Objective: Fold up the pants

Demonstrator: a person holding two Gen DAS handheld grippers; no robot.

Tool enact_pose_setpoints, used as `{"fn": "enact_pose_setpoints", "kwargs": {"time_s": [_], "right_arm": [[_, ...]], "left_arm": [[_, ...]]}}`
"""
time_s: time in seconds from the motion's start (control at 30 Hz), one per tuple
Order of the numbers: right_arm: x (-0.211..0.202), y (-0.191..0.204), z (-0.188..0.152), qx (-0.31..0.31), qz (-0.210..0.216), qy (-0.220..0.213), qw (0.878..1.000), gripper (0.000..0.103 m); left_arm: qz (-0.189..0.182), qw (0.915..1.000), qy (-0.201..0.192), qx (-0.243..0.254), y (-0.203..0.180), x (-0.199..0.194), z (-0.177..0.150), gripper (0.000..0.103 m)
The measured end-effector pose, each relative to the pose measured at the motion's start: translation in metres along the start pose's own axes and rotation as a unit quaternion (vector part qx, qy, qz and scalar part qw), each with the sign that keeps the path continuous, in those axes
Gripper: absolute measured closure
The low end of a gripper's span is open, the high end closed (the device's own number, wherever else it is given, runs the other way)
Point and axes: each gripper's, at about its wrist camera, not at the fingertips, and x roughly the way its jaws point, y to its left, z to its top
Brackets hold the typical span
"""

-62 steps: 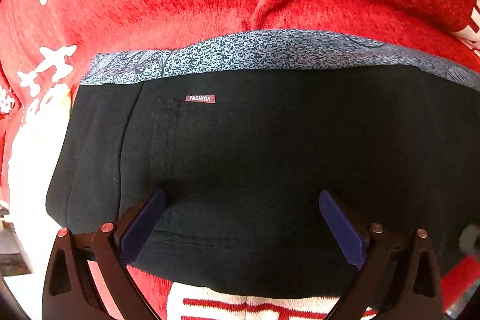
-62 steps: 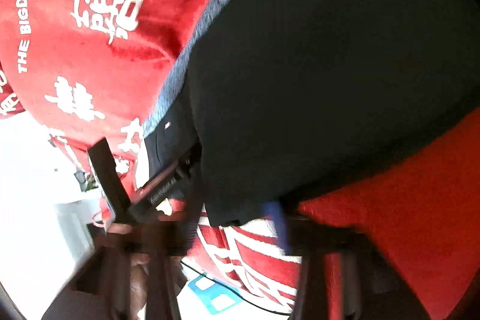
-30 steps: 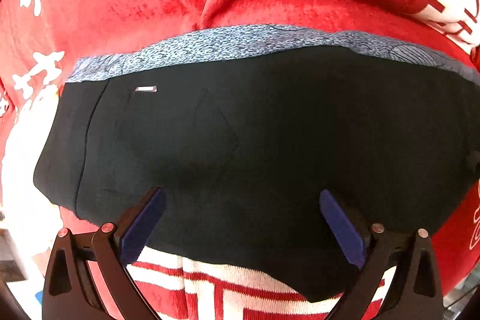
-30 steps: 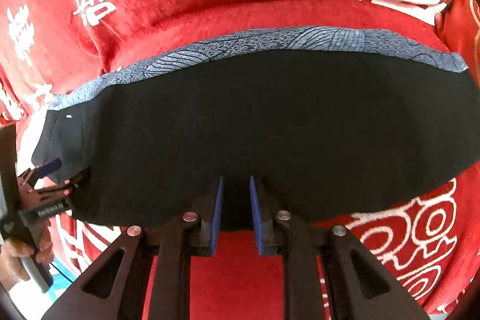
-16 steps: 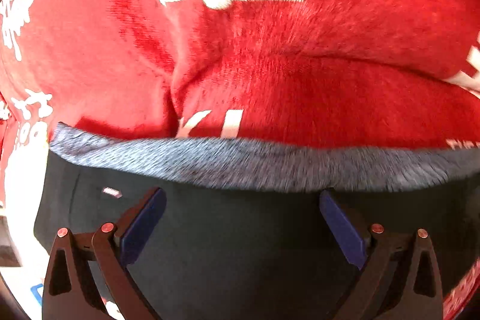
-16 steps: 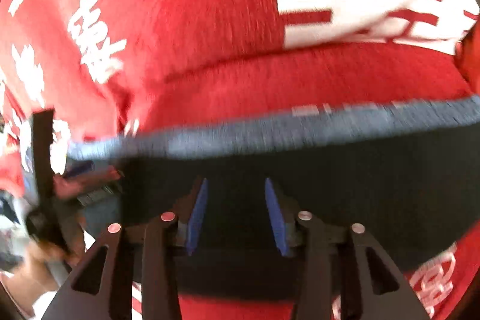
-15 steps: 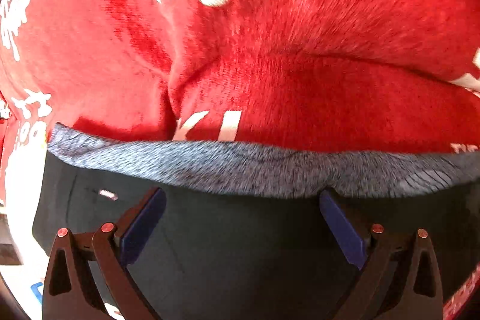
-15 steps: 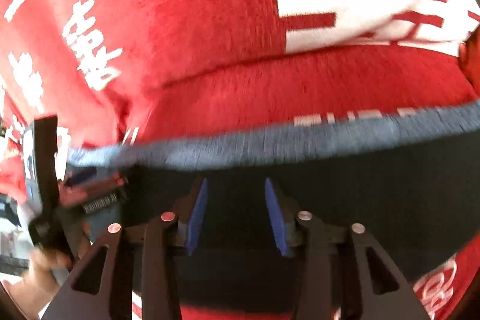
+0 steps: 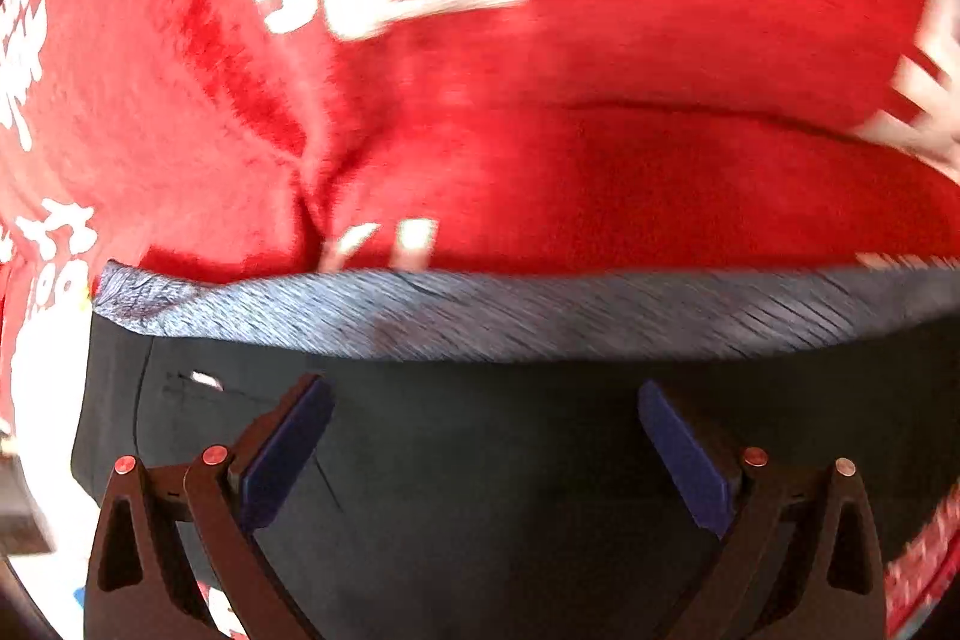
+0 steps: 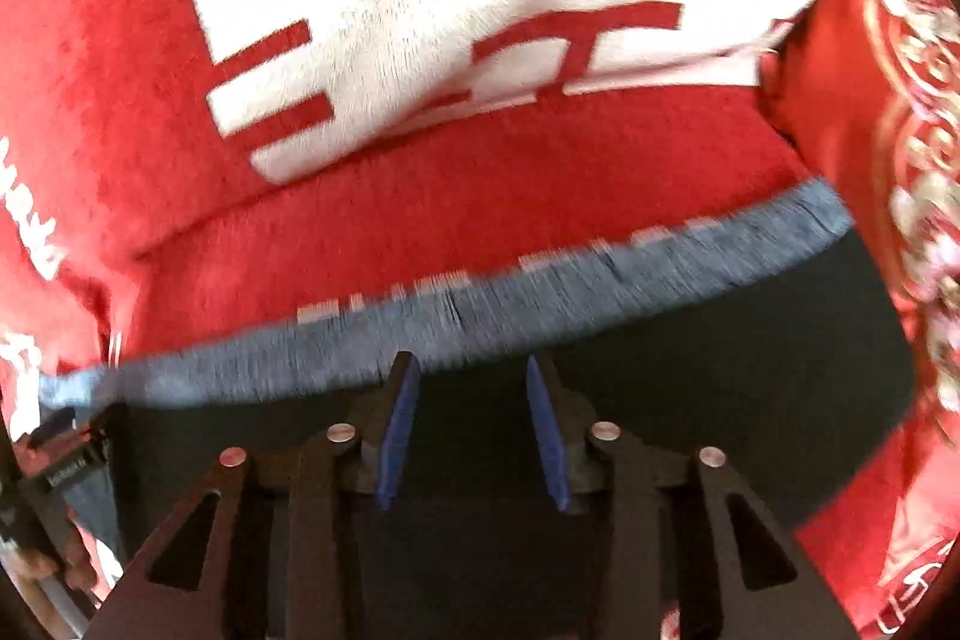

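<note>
Right gripper (image 10: 471, 430) fingers had let go of the pants (image 10: 720, 370) and spread; left gripper (image 9: 480, 460) fingers stayed spread; fold looked laid.

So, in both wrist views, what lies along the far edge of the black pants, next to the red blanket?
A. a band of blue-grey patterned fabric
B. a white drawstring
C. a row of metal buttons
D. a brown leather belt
A: a blue-grey patterned band runs along the far edge of the black pants, between them and the red blanket; the right wrist view also shows it.
</note>
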Motion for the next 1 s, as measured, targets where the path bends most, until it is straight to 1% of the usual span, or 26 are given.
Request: {"fn": "enact_pose_setpoints", "kwargs": {"time_s": [0.1,0.13,0.2,0.27,0.33,0.4,0.47,0.53,0.7,0.8,1.0], "right_arm": [[-0.016,-0.005,-0.028,-0.006,-0.002,0.005,1.000,0.059],[-0.020,-0.008,-0.037,-0.004,0.000,0.008,1.000,0.058],[-0.026,-0.014,-0.058,0.002,0.004,0.015,1.000,0.056],[-0.026,-0.020,-0.072,0.001,0.000,0.023,1.000,0.054],[-0.022,-0.025,-0.084,0.001,0.003,0.026,1.000,0.054],[-0.023,-0.026,-0.085,-0.006,0.004,0.018,1.000,0.053],[-0.023,-0.026,-0.087,-0.016,0.007,0.014,1.000,0.051],[-0.022,-0.029,-0.087,-0.015,0.020,0.011,1.000,0.044],[-0.017,-0.029,-0.084,-0.019,0.042,0.011,0.999,0.034],[-0.017,-0.030,-0.085,-0.025,0.049,0.012,0.998,0.030],[-0.018,-0.033,-0.087,-0.027,0.068,0.008,0.997,0.027]], "left_arm": [[-0.022,0.9994,0.006,0.025,-0.029,-0.018,-0.019,0.000],[-0.031,0.9990,0.009,0.031,-0.040,-0.027,-0.032,0.000],[-0.042,0.9978,0.016,0.048,-0.062,-0.030,-0.047,0.000],[-0.038,0.9968,0.029,0.064,-0.080,-0.024,-0.061,0.000],[-0.035,0.9965,0.042,0.063,-0.089,-0.016,-0.069,0.000],[-0.042,0.9978,0.028,0.045,-0.084,-0.017,-0.075,0.000],[-0.051,0.9976,0.034,0.033,-0.079,-0.015,-0.077,0.000],[-0.053,0.9974,0.039,0.031,-0.077,-0.014,-0.076,0.000],[-0.032,0.9977,0.035,0.048,-0.085,-0.018,-0.077,0.000],[-0.027,0.9980,0.035,0.046,-0.087,-0.020,-0.079,0.000],[-0.018,0.9983,0.035,0.043,-0.094,-0.019,-0.081,0.000]]}}
